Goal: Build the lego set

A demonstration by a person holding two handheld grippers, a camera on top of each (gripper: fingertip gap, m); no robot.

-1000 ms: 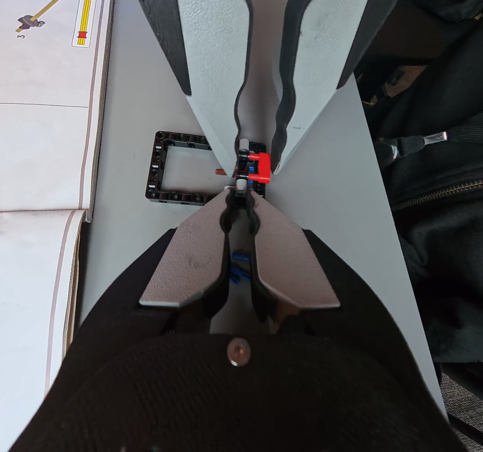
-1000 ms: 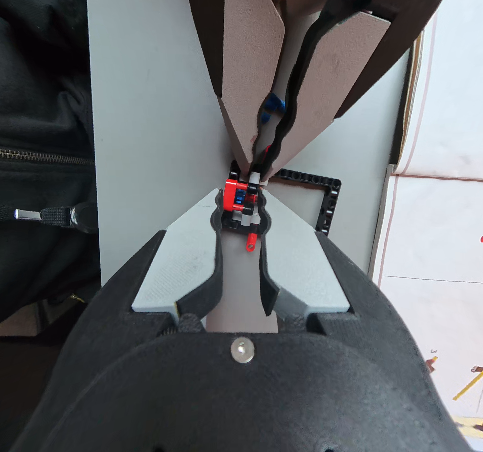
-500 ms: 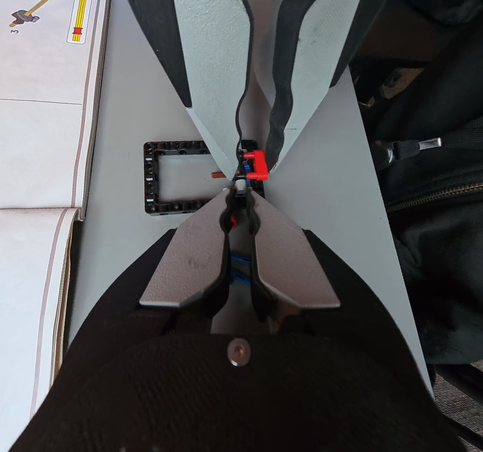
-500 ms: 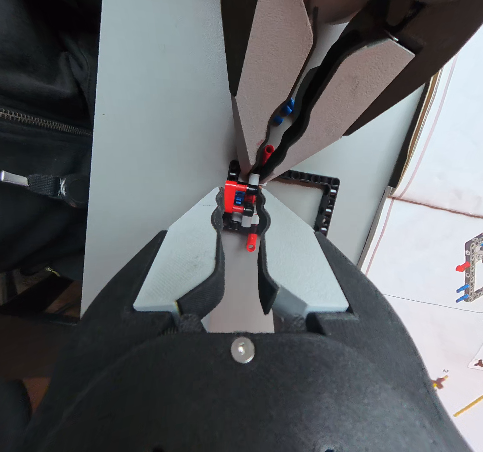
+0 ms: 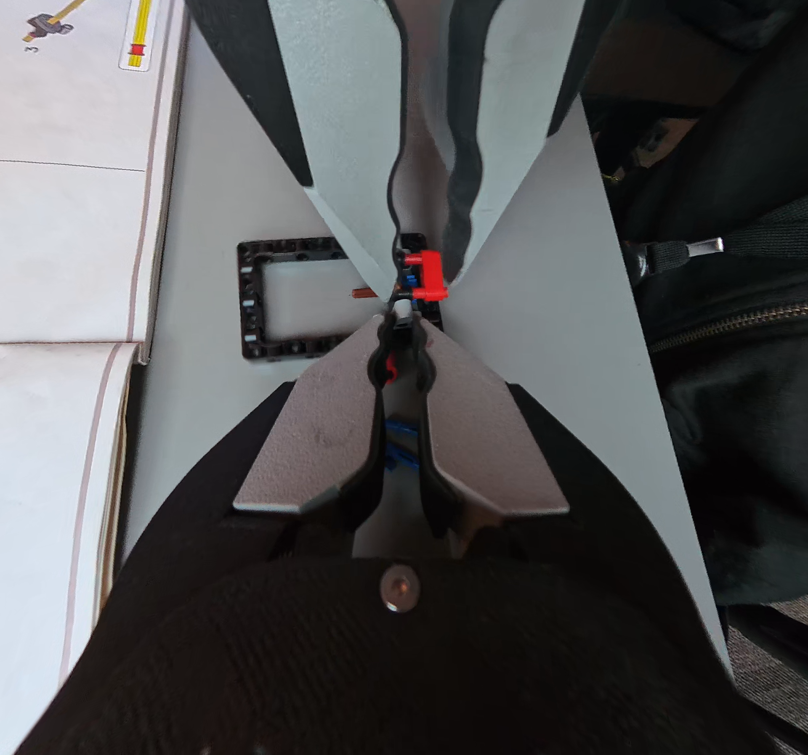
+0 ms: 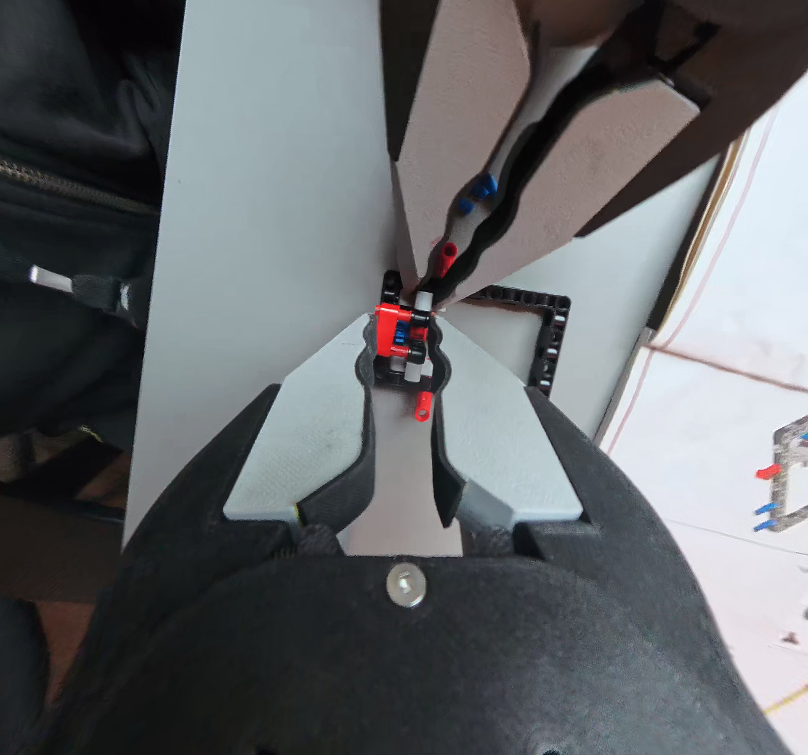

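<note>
The small red, black and grey lego sub-assembly [image 6: 404,343] sat at one short end of the black rectangular frame [image 6: 552,340], which lay flat on the grey surface [image 6: 271,166]. Both claws met there from opposite sides. The right claw [image 6: 404,343] was clenched around the sub-assembly, its wavy pads bracketing the black and grey connectors, with the red bracket at its left tip. The left claw [image 5: 401,332] had its tips nearly together on the grey-and-black end of that same sub-assembly; it seemed to be pinching it, though whether it truly gripped could not be told for certain. The sub-assembly's long axis ran along the line joining the two claws, which was also along the frame's short end, so the coming move probably turned on pressing it squarely down or inward onto that end without twisting. Neither claw was nearer: both touched it. The left wrist view showed a brownish-red pin [image 5: 363,293] poking into the frame's open middle, hidden in the other view. The right wrist view alone showed a loose red pin [image 6: 423,406] on the surface just outside the frame, between the right claw's fingers, and more plainly a second red pin [image 6: 447,255] and blue pins [image 6: 478,192] lying beyond the frame under the left claw. An open instruction booklet [image 5: 65,209] lay beside the frame's far short end.
</note>
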